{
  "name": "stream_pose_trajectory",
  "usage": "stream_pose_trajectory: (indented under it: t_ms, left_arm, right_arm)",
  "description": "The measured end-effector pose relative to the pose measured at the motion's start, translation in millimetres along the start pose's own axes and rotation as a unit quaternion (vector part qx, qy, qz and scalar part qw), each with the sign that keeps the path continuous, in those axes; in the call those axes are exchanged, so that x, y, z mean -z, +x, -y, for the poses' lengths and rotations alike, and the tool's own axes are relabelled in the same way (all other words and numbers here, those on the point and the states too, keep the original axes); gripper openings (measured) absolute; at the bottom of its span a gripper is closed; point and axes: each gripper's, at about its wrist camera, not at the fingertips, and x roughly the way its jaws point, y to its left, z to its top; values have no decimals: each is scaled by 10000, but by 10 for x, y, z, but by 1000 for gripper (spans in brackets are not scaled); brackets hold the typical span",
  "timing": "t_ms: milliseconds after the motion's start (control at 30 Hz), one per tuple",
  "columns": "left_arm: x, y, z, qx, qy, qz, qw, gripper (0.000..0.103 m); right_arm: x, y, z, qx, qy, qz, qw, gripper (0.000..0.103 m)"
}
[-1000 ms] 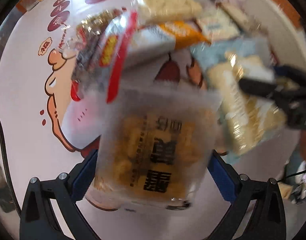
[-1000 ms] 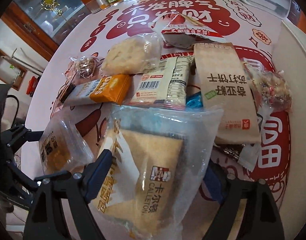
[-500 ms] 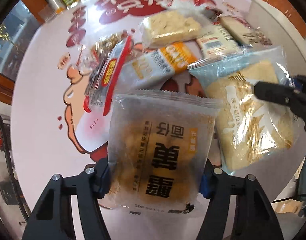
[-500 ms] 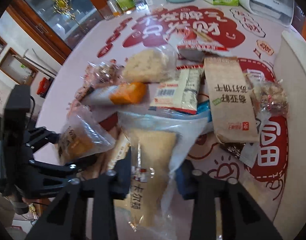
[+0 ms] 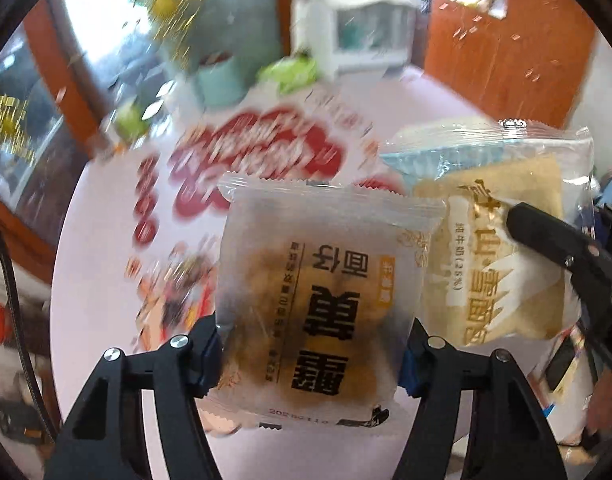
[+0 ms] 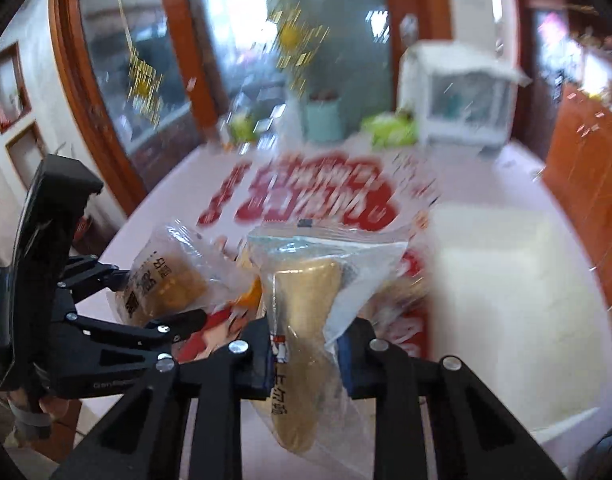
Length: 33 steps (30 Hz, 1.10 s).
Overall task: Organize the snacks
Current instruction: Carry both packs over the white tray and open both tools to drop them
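Snack packets, two of them, now hang clear of the table [image 5: 106, 280]; a second ago both lay among the pile with the jaws wide around them. The left gripper [image 5: 310, 356] clamps a frosted pastry packet [image 5: 326, 292] by its lower side edges, at the centre of the left view. The right gripper [image 6: 306, 352] pinches a clear cake packet [image 6: 306, 320] at the lower centre of the right view, its jaws closing further and folding the wrapper narrow. Both packets appear lifted for transfer, probably toward the white bin [image 6: 506, 300] at the right of that view; sorting has only begun, since other snacks blur beneath. Each packet stands on end, long axis running up the frame along the fingers, top seal toward the upper edge. The pastry's print reads upside down; the cake packet leans slightly right.
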Motion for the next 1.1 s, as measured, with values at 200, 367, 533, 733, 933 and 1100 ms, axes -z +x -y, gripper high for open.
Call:
stream_pose_trajectory:
  t_ms: [200, 367, 533, 733, 933, 1100]
  left_arm:
    - [-508, -68, 821, 322, 531, 547, 9966, 67]
    - [-875, 37, 1419, 548, 664, 554, 9947, 67]
    - [-1080, 249, 1801, 642, 715, 482, 9942, 68]
    - [-1202, 496, 2150, 668, 813, 313, 9940, 74]
    - [-1201, 600, 2319, 771, 946, 101, 9925, 101]
    - [-1217, 639, 2283, 583, 824, 34, 9949, 101]
  right_arm:
    - [-117, -621, 535, 866, 293, 831, 9923, 25]
    - [-111, -846, 1044, 1533, 618, 970, 9815, 25]
    - [-15, -862, 1589, 1934, 965, 813, 9730, 25]
    - [110, -753, 2026, 2166, 1295, 570, 9659, 26]
    - [236, -624, 2295, 2015, 1595, 199, 9662, 32]
    - [314, -612, 2394, 1930, 1752, 128, 9653, 43]
